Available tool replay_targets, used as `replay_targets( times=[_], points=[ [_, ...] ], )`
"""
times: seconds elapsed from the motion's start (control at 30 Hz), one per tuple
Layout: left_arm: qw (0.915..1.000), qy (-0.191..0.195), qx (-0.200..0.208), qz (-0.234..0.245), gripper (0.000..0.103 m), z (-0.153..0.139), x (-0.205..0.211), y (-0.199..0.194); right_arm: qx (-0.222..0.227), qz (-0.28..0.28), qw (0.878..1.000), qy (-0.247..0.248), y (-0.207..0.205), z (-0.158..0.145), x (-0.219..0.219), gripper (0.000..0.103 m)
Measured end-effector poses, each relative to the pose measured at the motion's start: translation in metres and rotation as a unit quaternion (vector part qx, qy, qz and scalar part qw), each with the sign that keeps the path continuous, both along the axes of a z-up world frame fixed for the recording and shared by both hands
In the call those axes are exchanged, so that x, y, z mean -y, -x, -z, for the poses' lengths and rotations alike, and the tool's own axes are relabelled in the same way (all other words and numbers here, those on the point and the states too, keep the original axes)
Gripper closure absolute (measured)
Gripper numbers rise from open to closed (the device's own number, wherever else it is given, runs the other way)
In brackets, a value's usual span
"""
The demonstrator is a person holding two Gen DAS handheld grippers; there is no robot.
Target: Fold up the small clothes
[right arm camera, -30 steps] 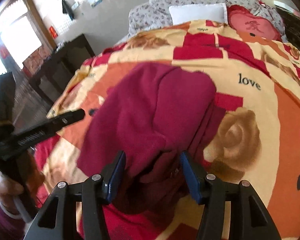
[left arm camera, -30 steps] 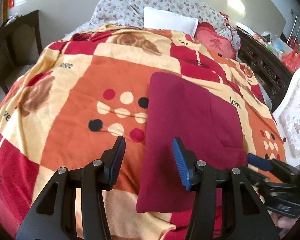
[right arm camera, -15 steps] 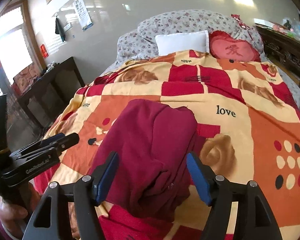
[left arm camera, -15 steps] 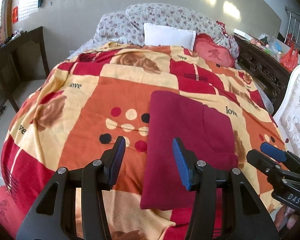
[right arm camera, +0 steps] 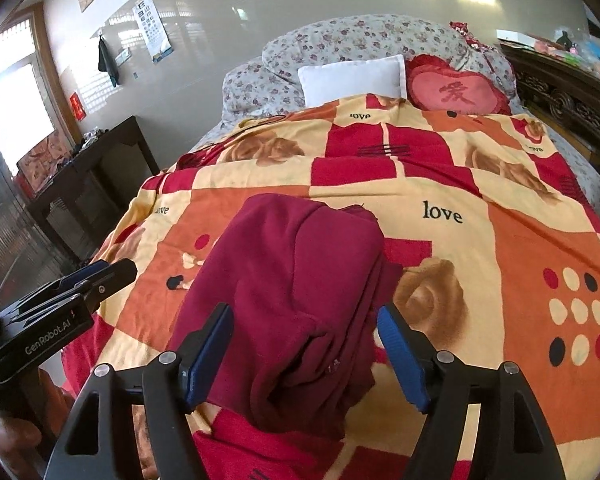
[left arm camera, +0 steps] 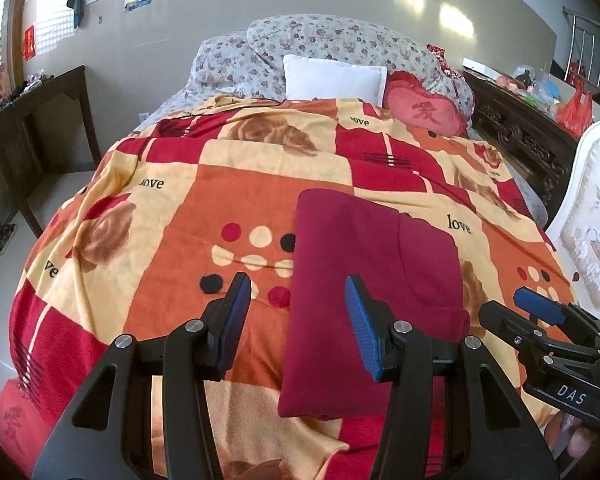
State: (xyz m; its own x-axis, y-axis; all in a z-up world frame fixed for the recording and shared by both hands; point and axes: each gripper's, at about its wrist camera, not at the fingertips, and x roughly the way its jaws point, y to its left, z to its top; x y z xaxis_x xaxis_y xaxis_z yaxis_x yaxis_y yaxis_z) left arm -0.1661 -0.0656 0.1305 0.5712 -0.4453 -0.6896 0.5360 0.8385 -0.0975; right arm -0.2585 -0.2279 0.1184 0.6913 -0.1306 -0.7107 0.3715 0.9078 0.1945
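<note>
The maroon garment [left arm camera: 374, 292] lies folded into a neat oblong on the patterned blanket [left arm camera: 228, 184] of the bed, so this piece looks finished. Both the left tongs [left arm camera: 296, 320] and the right tongs [right arm camera: 304, 344] hang above it, apart and empty; the right jaws have just been opening. Its near edge is hidden behind the tongs, and whether other clothes wait is out of view.

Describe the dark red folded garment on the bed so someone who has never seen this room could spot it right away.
Start at the bed, covered by a patchwork blanket of orange, cream and red squares printed with roses, dots and "love". Near its foot end lies the garment, folded into a flat oblong. It is the only plain thing there: solid dark red, no print, unlike the heart-shaped cushion up by the white pillow.
</note>
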Motion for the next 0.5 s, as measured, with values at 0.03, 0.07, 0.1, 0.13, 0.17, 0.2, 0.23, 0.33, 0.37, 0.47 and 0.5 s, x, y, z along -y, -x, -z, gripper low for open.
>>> replay_targets(
  times=[0.03,0.07,0.1,0.13,0.17,0.2,0.23,0.33,0.37,0.47,0.5],
  points=[
    [1.0,-0.003,0.002,0.0,0.054,0.0005,0.0008,0.0007,-0.001,0.0,1.0,0.0,0.0002,0.0002,-0.0001,0.031],
    [1.0,-0.007,0.003,0.0,0.054,0.0009,0.0015,0.0009,-0.002,0.0,1.0,-0.001,0.0002,0.0011,0.0001,0.031],
    [0.9999,-0.01,0.005,0.0,0.054,0.0013,0.0023,0.0013,-0.005,0.0,1.0,-0.003,0.0001,0.0024,0.0003,0.031],
    [0.9999,-0.012,0.005,0.0,0.054,0.0022,0.0026,0.0009,-0.006,-0.001,1.0,-0.004,-0.0001,0.0037,0.0004,0.031],
    [0.9999,-0.014,0.005,0.0,0.054,0.0029,0.0032,0.0006,-0.007,-0.002,1.0,-0.005,-0.0004,0.0048,0.0003,0.03],
    [0.9999,-0.016,0.005,0.0,0.054,0.0035,0.0033,0.0003,-0.008,-0.003,1.0,-0.006,-0.0008,0.0056,0.0004,0.03],
    [0.9998,-0.017,0.004,0.0,0.054,0.004,0.0034,-0.0005,-0.009,-0.003,1.0,-0.006,-0.001,0.0063,0.0002,0.03],
    [0.9997,-0.025,0.005,-0.003,0.054,0.0059,0.0039,-0.0024,-0.009,-0.003,1.0,-0.008,-0.0018,0.0074,0.0009,0.03],
    [0.9996,-0.028,0.006,-0.003,0.054,0.0067,0.0043,-0.0032,-0.009,-0.003,1.0,-0.009,-0.0023,0.0077,0.0014,0.03],
    [0.9996,-0.028,0.004,-0.003,0.054,0.0074,0.0043,-0.0038,-0.012,-0.003,1.0,-0.012,-0.0042,0.0093,0.0026,0.03],
    [0.9996,-0.028,0.004,-0.003,0.054,0.0079,0.0045,-0.0039,-0.012,-0.003,1.0,-0.014,-0.0046,0.0101,0.003,0.03]
  ],
)
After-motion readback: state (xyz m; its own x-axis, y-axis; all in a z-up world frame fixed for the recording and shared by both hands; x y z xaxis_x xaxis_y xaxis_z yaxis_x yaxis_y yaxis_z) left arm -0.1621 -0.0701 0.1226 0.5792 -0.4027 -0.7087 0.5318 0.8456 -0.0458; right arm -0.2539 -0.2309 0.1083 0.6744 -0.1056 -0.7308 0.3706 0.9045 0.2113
